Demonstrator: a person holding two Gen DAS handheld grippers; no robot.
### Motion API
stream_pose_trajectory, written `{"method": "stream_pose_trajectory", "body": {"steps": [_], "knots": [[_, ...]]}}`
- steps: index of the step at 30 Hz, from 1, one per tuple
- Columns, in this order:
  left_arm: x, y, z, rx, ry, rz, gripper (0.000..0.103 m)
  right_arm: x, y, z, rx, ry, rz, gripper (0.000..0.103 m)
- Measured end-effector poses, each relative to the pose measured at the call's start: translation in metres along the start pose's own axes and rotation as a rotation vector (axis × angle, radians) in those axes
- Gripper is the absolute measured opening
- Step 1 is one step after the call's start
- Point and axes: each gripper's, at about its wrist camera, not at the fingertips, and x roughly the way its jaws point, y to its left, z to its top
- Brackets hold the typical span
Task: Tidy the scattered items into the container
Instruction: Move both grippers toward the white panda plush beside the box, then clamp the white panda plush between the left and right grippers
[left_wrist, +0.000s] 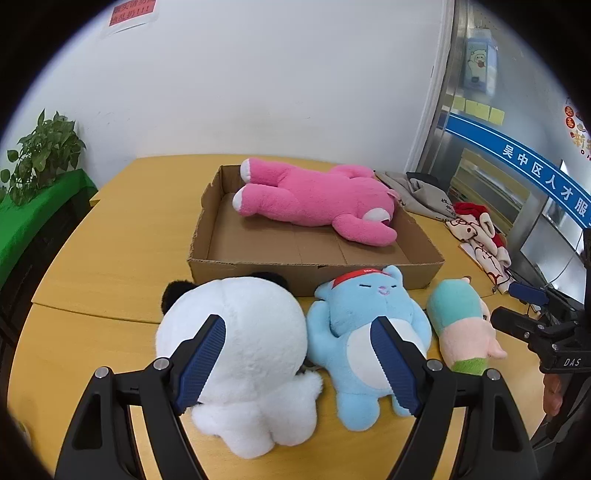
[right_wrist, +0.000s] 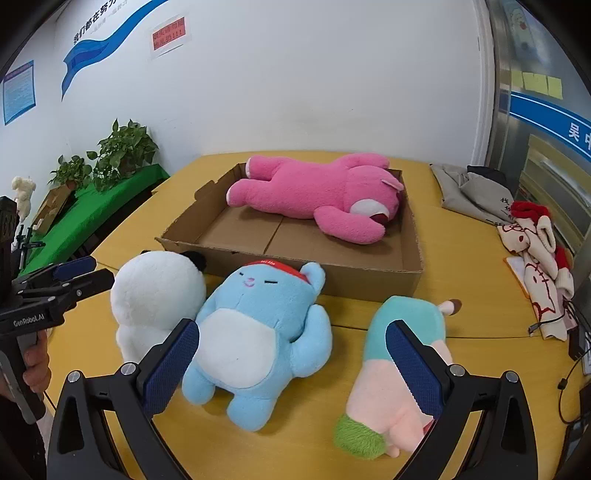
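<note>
Three soft toys lie along the bench's near edge, just before the cardboard box (left_wrist: 207, 236): white plush (left_wrist: 243, 354), blue plush (right_wrist: 258, 332), pastel plush (right_wrist: 402, 369). A pink bear (left_wrist: 314, 199) lies inside. Left tongs (left_wrist: 299, 362) and right tongs (right_wrist: 291, 365) hover wide open, empty.

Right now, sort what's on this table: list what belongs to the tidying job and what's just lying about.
Part of the job:
cardboard box
pink bear, already in the box
white panda
blue cat
pink and teal doll

Just lying about:
grey bag
patterned cloth
potted plants
</note>
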Motion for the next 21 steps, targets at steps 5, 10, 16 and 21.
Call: {"method": "stream_pose_trajectory", "body": {"steps": [5, 10, 16, 21], "knots": [[0.000, 0.022, -0.008, -0.025, 0.015, -0.011, 0.081, 0.013, 0.015, -0.007, -0.012, 0.035, 0.063, 0.103], [0.011, 0.057, -0.014, -0.088, 0.057, -0.039, 0.081, 0.033, 0.052, -0.013, -0.061, 0.065, 0.200, 0.103], [0.031, 0.092, -0.021, -0.122, 0.105, -0.046, 0.081, 0.065, 0.108, -0.022, -0.116, 0.096, 0.316, 0.103], [0.047, 0.121, -0.023, -0.151, 0.126, -0.067, 0.081, 0.103, 0.156, -0.036, -0.126, 0.136, 0.356, 0.103]]}}
